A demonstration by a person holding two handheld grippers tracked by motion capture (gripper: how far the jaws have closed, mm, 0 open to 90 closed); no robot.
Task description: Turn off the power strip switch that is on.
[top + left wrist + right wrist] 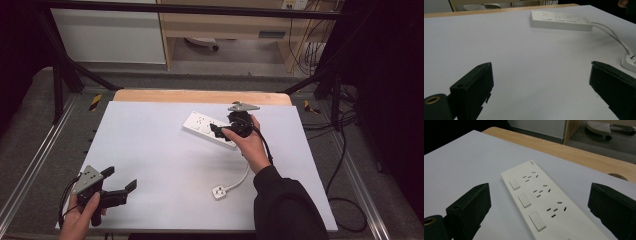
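One white power strip [209, 128] lay on the desk [150, 150]. On its top face, in the right gripper view, there were three rocker switches [524, 200] in a row and three socket outlets [540, 191] beside them, one outlet to each switch. One white cord [239, 182] ran from the strip and ended in one white plug [218, 192]. Two grippers were in the high view: the left gripper [121, 186] and the right gripper [218, 131], each with two black fingers [475, 88] and each carried by one hand. One desk bore all of it.
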